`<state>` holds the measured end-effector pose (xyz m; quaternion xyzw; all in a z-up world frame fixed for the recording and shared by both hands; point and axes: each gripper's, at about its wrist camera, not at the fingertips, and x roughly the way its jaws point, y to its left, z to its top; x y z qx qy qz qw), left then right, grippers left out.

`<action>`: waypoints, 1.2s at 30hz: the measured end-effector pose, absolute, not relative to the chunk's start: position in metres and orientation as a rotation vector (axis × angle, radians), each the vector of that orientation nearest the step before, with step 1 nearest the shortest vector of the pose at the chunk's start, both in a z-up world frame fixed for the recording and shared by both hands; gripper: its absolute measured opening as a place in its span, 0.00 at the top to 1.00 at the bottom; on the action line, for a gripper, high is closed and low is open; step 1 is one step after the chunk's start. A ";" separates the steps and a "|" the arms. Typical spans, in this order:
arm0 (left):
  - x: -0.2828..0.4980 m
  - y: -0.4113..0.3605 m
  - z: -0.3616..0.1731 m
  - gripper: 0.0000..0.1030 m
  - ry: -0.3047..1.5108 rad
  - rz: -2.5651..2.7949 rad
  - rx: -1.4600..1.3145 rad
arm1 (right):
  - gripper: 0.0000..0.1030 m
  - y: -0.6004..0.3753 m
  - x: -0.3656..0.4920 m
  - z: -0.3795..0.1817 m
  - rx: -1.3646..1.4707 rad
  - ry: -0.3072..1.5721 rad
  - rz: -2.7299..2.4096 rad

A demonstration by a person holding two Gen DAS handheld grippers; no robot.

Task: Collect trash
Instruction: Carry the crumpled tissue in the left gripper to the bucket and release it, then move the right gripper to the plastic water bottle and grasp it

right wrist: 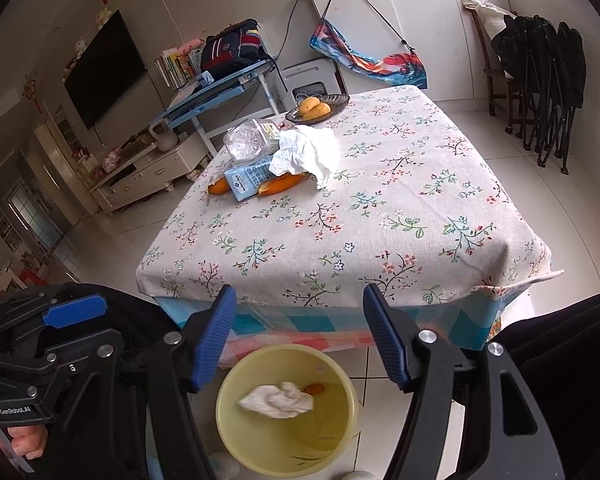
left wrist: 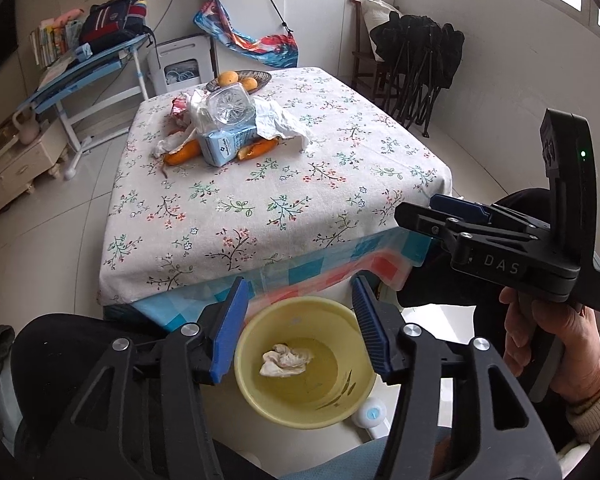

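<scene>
Below, crumpled white tissue in yellow bucket, left gripper, right gripper, both apart.

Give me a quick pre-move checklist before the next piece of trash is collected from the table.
1. Left gripper empty, open: ok.
2. Right gripper empty, open: ok.
3. Yellow bin below table edge, tissue inside: ok.
4. Trash remaining on tablecloth: bottle, blue carton, napkin, orange peels: not ok.
5. Fruit bowl clear of pile: ok.
6. Wrapper behind pile: cannot tell.
</scene>
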<state>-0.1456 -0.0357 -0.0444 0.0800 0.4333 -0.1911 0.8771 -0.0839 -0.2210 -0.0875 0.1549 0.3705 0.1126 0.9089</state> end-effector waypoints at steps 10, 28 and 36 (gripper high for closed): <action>-0.130 0.005 -0.012 0.39 0.692 -0.211 0.093 | 0.38 -0.214 -0.085 -0.079 0.265 0.728 0.226; -0.049 0.041 -0.028 0.39 0.692 -0.121 0.033 | 0.33 -0.189 -0.024 -0.059 0.183 0.707 0.287; -0.008 0.048 -0.035 0.39 0.695 -0.101 0.000 | 0.29 -0.148 0.034 -0.049 0.088 0.678 0.317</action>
